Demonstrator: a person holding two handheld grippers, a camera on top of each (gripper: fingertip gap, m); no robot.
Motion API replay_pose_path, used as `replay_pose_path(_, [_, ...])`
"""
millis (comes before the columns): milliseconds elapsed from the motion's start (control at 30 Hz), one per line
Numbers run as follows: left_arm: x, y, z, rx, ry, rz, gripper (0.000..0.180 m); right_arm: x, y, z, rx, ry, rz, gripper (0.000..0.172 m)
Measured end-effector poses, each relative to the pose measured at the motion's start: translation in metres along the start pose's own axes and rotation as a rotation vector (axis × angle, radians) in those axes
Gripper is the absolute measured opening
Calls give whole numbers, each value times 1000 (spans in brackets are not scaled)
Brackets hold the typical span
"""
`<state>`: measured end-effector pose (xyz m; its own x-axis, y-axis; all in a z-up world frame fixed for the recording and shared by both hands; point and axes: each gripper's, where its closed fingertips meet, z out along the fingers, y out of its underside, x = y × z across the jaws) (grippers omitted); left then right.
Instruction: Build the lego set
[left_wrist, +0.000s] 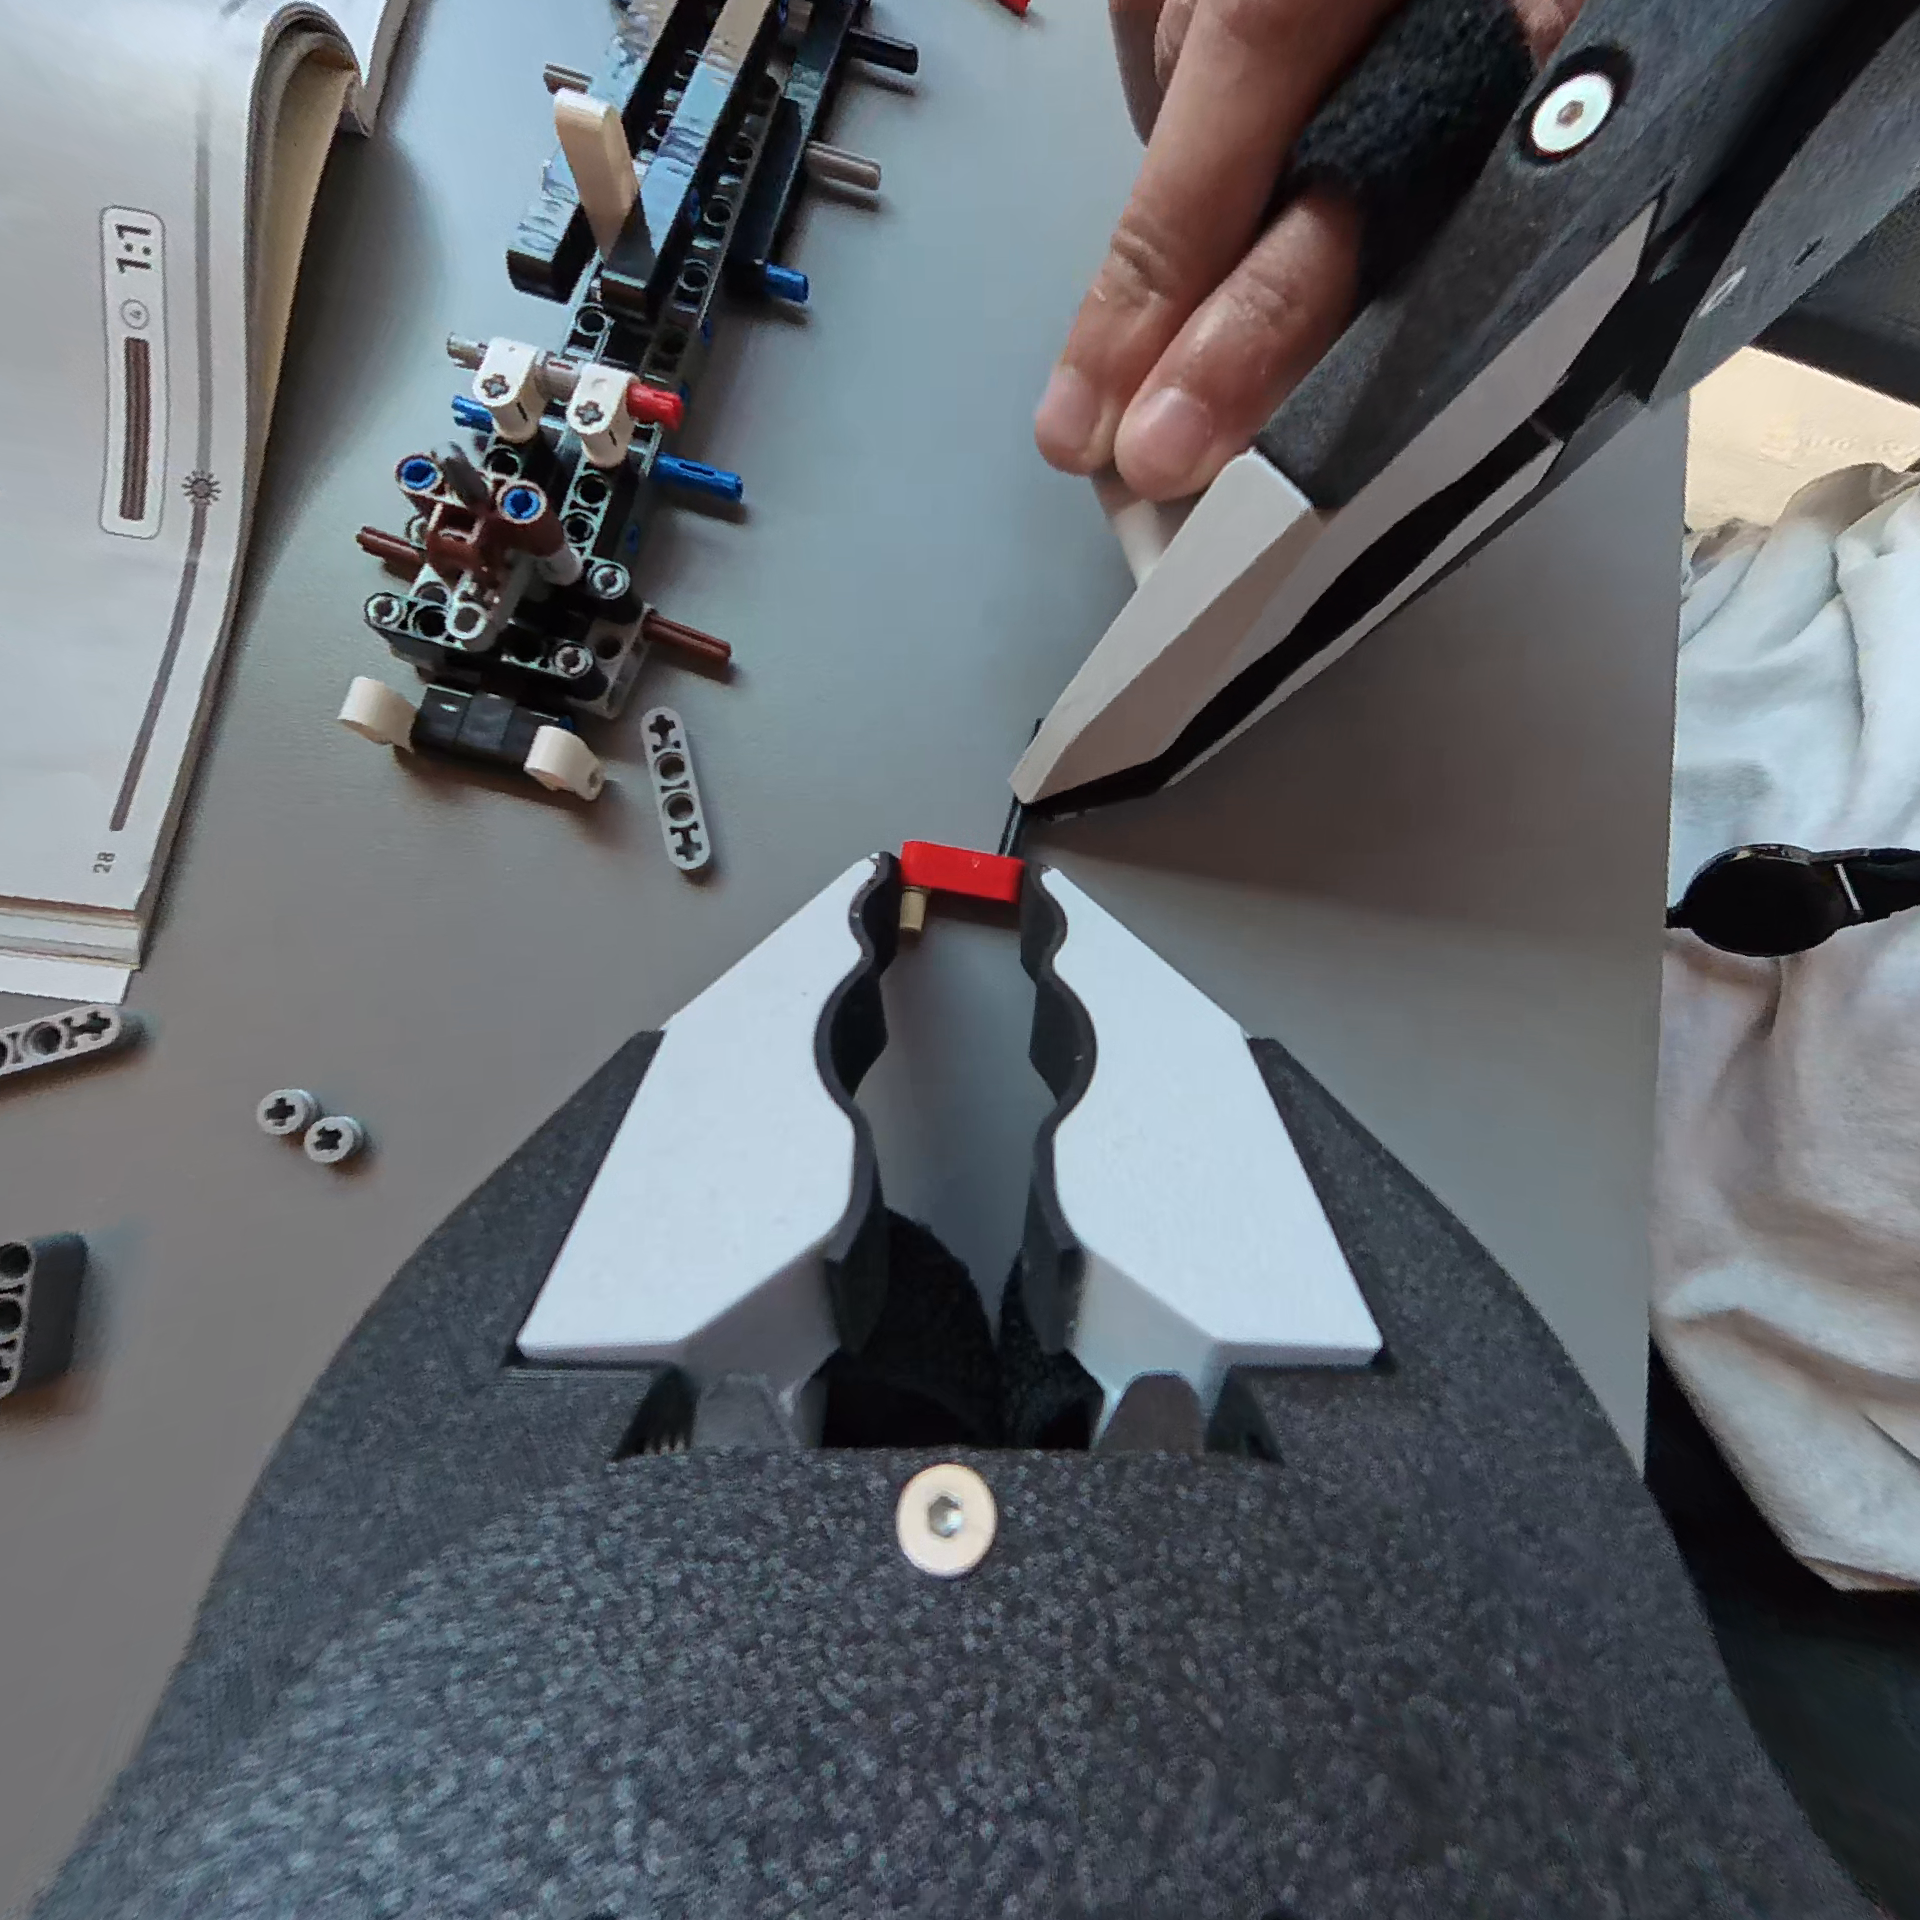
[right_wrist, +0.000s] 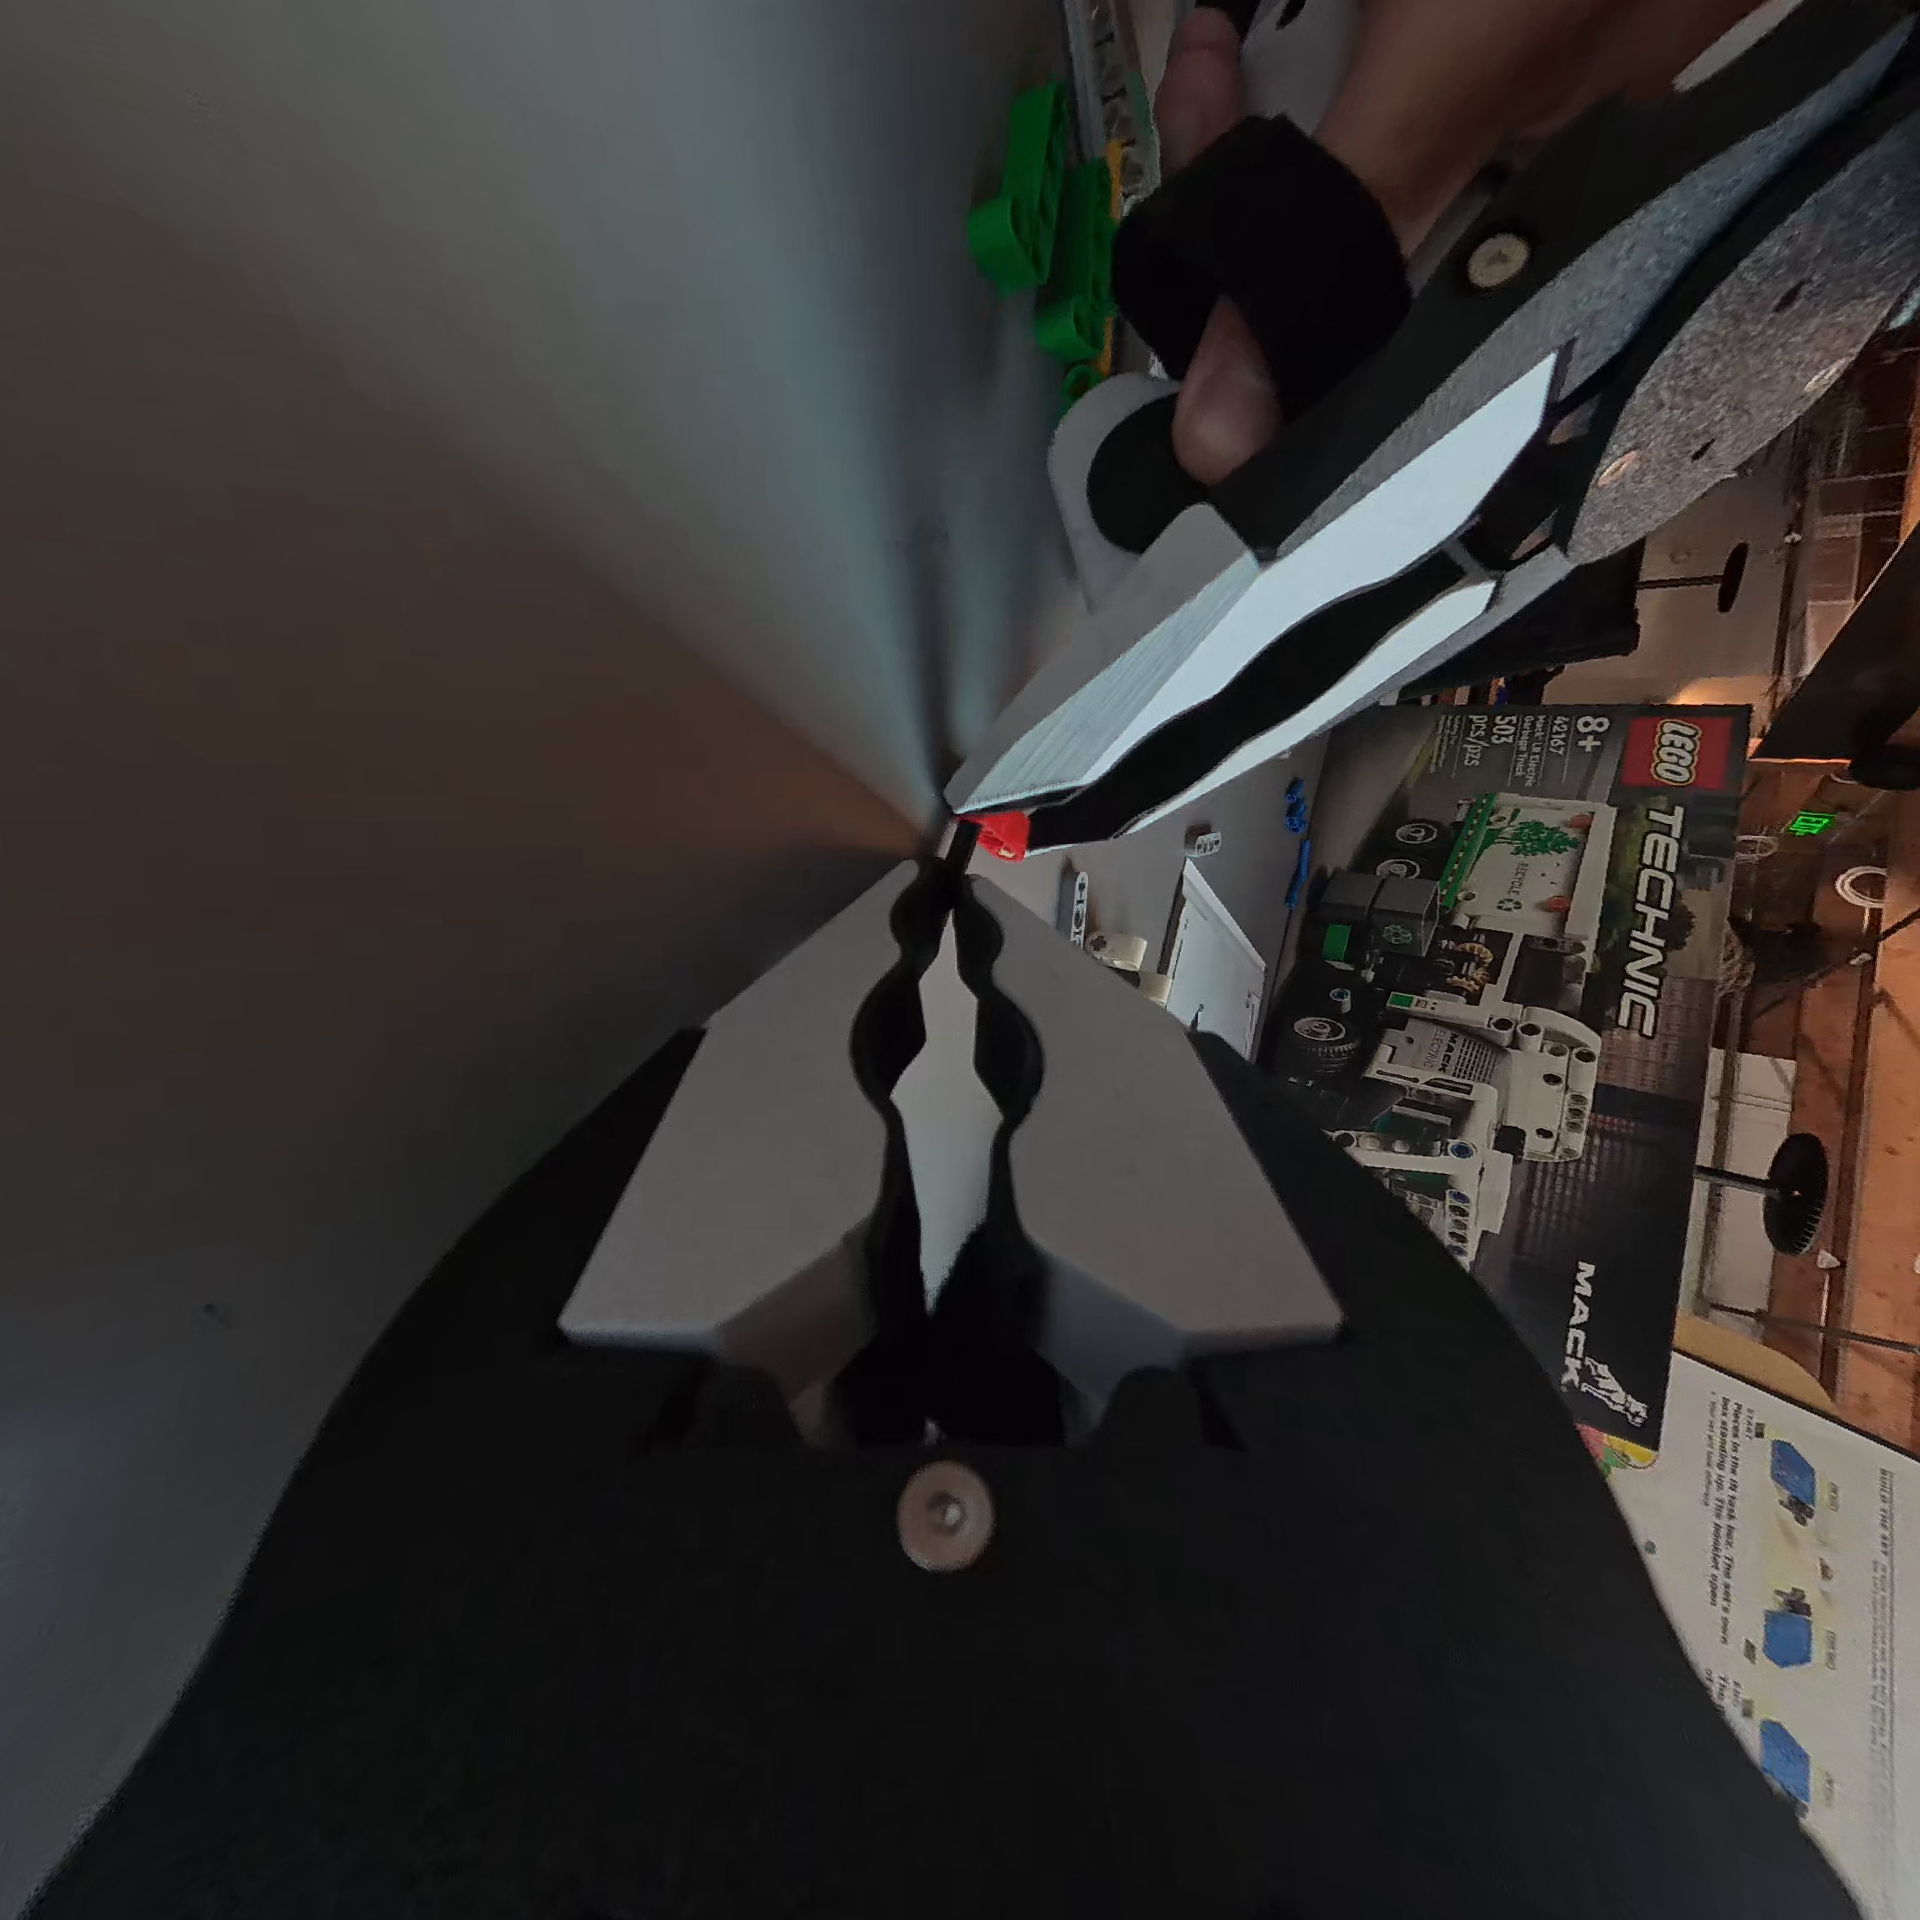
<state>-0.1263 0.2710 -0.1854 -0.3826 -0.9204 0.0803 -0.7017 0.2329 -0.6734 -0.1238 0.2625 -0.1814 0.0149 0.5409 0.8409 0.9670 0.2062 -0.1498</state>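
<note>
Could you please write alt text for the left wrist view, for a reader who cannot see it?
The left gripper clamps a small red brick piece by its ends, while the right gripper brings a thin black pin to it. A half-built brick model and open booklet lie behind on the grey table.

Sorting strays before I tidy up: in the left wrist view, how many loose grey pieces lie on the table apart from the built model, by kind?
Small round grey bushes: 2
Flat light-grey beams: 2
Dark-grey beam, cut off by the left edge: 1
Total: 5
</note>
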Motion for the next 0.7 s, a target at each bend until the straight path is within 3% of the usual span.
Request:
replay_pose_path(300, [1, -1, 1, -2, 9, 34, 22, 1, -1, 2, 93, -31, 132, 1])
replay_pose_path(467, [1, -1, 1, 7, 18, 26, 22, 8, 3, -8, 215, -121, 406, 3])
replay_pose_path(600, [1, -1, 1, 4, 15, 29, 22, 1, 9, -8, 252, -308, 627, 22])
replay_pose_path(700, [1, -1, 1, 13, 23, 21, 22, 0, 9, -6, 261, -323, 658, 14])
